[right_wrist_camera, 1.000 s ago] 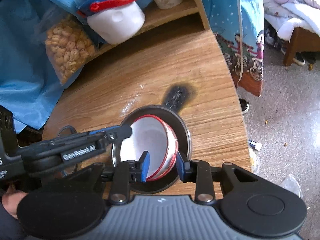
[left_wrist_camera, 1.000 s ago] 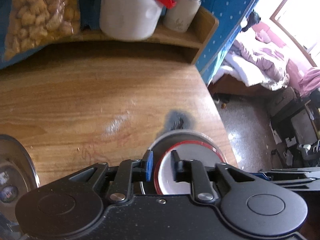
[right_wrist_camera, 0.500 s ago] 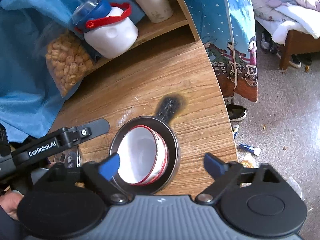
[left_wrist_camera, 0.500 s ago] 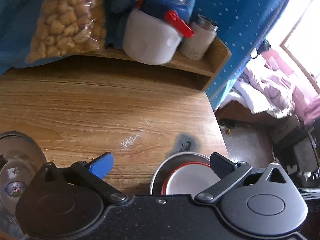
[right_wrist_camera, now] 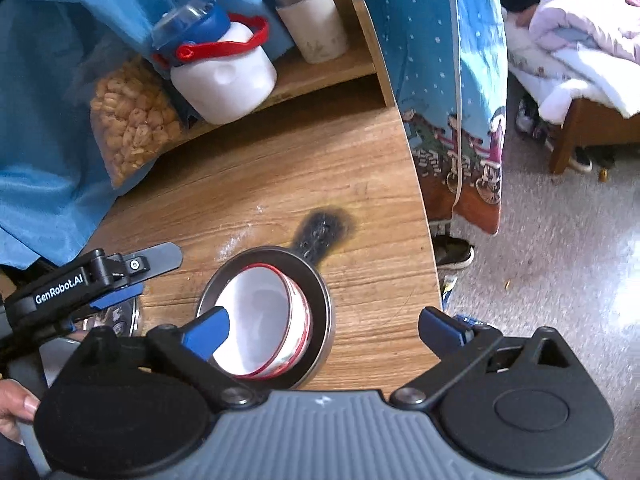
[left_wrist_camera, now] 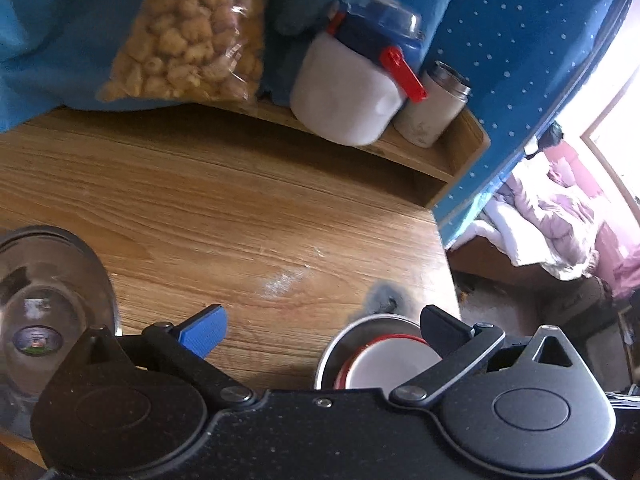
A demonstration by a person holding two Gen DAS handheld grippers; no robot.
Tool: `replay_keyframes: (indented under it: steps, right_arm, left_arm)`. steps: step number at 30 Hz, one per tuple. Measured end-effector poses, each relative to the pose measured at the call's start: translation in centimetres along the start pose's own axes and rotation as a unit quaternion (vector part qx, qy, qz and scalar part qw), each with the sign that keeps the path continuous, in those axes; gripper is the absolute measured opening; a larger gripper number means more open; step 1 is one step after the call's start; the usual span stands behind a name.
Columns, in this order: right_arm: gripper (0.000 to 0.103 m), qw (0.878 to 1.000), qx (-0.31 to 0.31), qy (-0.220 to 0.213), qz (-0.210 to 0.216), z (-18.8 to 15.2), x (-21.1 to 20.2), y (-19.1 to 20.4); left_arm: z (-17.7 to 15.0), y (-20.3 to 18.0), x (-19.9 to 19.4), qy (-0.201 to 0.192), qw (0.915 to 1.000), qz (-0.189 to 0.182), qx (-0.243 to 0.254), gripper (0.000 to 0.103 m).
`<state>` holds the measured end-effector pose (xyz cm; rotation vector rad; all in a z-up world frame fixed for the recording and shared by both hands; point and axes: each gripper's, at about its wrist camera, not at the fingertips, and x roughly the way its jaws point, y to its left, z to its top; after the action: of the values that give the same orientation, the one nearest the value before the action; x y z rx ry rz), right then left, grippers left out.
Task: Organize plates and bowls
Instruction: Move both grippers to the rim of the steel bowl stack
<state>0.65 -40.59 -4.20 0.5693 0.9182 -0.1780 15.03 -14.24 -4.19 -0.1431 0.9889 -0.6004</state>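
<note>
A white bowl with a red rim [right_wrist_camera: 260, 320] sits tilted inside a shallow steel dish [right_wrist_camera: 325, 312] near the right edge of the wooden table. My right gripper [right_wrist_camera: 324, 328] hovers just above and behind them. Its jaws are opening wide, and nothing is pressed between the pads. In the left wrist view the same white bowl [left_wrist_camera: 392, 364] and steel dish [left_wrist_camera: 352, 332] lie low between the spread fingers of my left gripper [left_wrist_camera: 320, 328], which is open and empty. A second steel bowl [left_wrist_camera: 44, 292] stands at the left, with the left gripper [right_wrist_camera: 140, 276] over it in the right wrist view.
A raised shelf [right_wrist_camera: 340, 68] at the back holds a white jug with a blue lid [right_wrist_camera: 224, 80], a white tumbler [right_wrist_camera: 316, 24] and a bag of snacks [right_wrist_camera: 132, 128]. A burn mark [right_wrist_camera: 324, 228] lies beyond the dish. The table edge [right_wrist_camera: 428, 240] drops to the floor at right.
Both grippers were shut on the white bowl's rim and have opened wide, letting it go inside the steel dish. Both have drawn back a little, and the left has rolled.
</note>
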Motion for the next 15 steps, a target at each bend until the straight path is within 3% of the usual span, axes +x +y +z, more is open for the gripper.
replay_keyframes:
  steps: [6,15]
  right_arm:
    - [0.103,1.000,0.001,-0.014,-0.014,0.0,-0.5,-0.2]
    - [0.103,0.998,0.016,-0.009,-0.062,-0.5,-0.2,-1.5]
  left_arm:
    - [-0.2,-0.4,-0.6,-0.018,0.9981,0.052,0.028,0.102]
    - [-1.2,0.1,-0.1,0.013,0.9957,0.083,0.040,0.102]
